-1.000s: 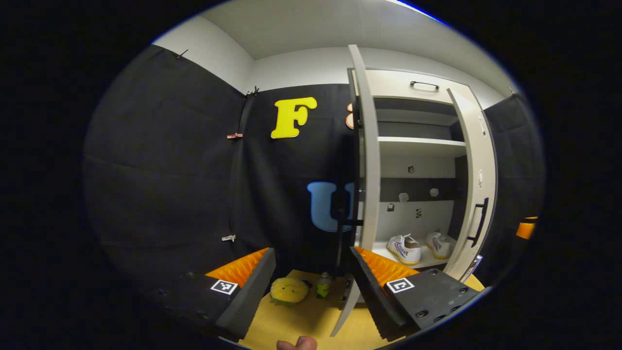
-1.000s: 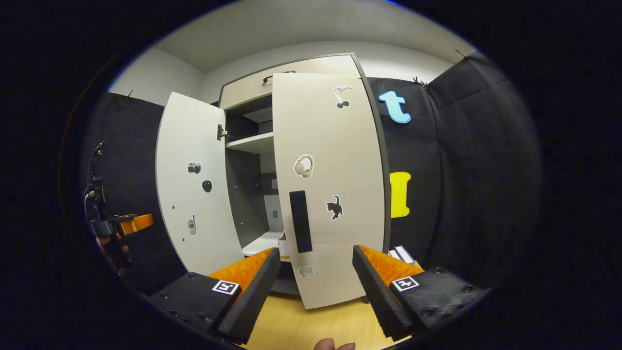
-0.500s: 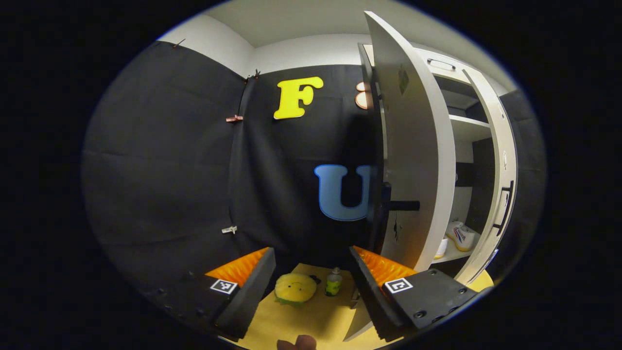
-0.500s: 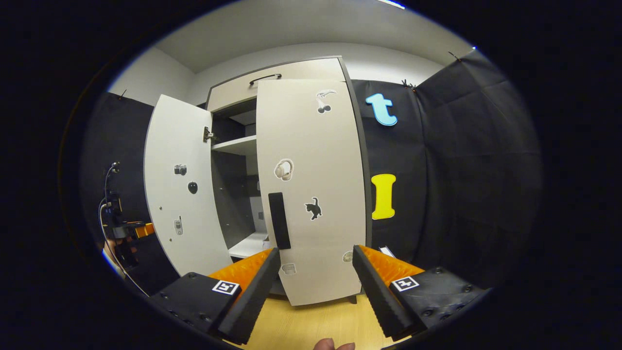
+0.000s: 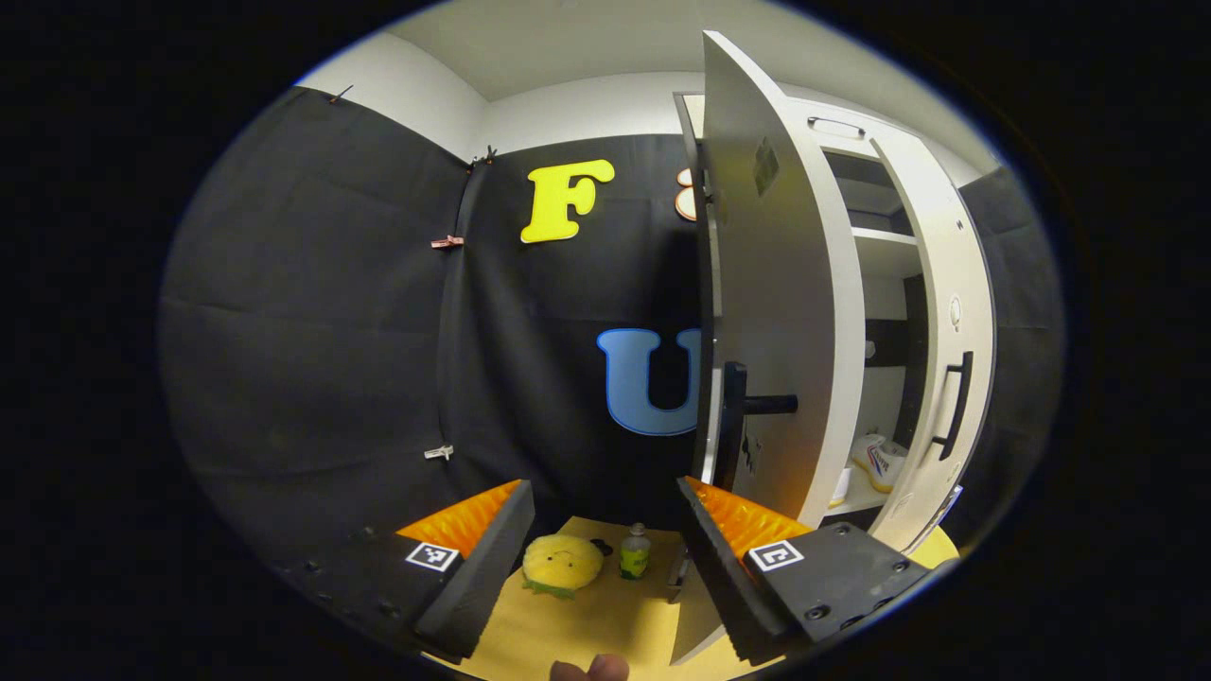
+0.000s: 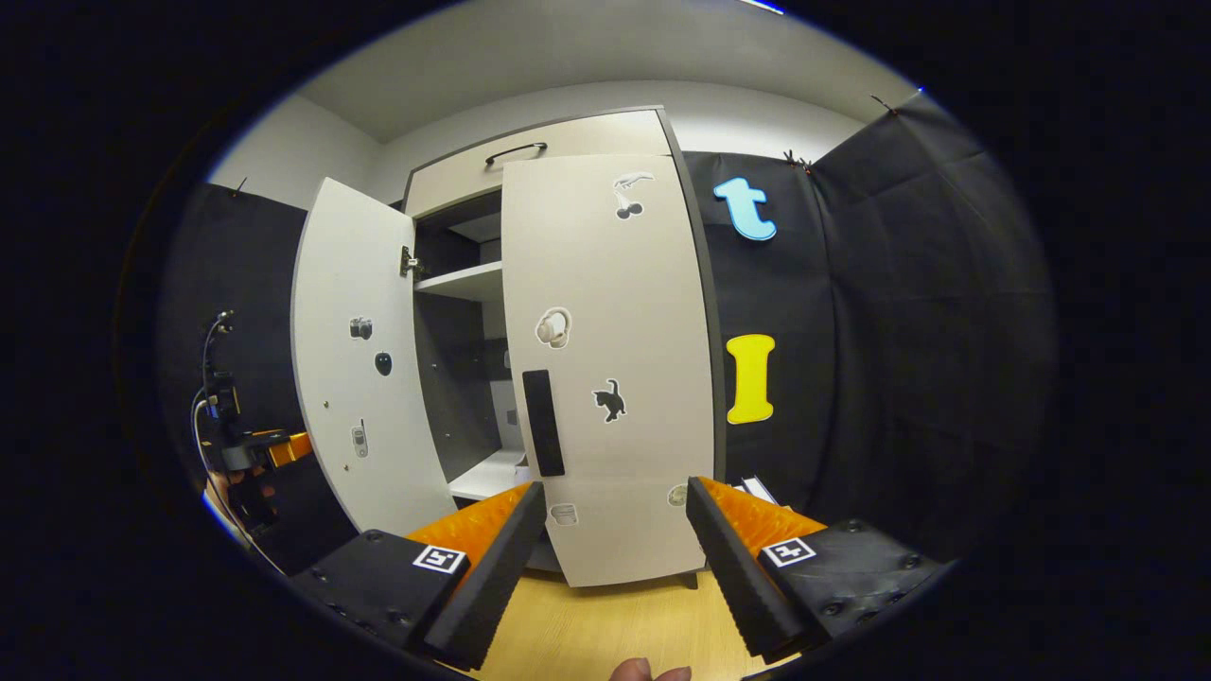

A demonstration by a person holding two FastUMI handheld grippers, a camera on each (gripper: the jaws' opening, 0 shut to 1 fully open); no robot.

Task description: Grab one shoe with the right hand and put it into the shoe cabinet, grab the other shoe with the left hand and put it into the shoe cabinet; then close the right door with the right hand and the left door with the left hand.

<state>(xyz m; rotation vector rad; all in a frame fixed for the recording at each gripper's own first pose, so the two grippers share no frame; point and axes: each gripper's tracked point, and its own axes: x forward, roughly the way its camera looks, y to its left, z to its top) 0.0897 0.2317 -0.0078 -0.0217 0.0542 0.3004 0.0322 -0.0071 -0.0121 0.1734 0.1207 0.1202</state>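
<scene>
The shoe cabinet (image 6: 568,142) stands ahead in the right gripper view. Its right door (image 6: 615,359) is swung nearly to, with a dark handle (image 6: 542,423). My right gripper (image 6: 610,558) hangs open, low in front of that door and apart from it. The left door (image 6: 355,359) stands wide open. In the left gripper view I see the left door's outer face (image 5: 785,284) and its handle (image 5: 733,426). My left gripper (image 5: 601,558) is open just left of it, holding nothing. A white shoe (image 5: 875,462) lies on the bottom shelf in the gap between the doors.
On the wooden floor (image 5: 605,615) behind the left door lie a yellow plush toy (image 5: 563,565) and a small bottle (image 5: 634,551). The other gripper (image 6: 255,449), held by a hand, shows far left. Small white items (image 6: 757,489) lie right of the cabinet.
The right door has swung further toward the cabinet. My left gripper has come round to the left door's outer side, so the door now hides most of the shelf and shoes.
</scene>
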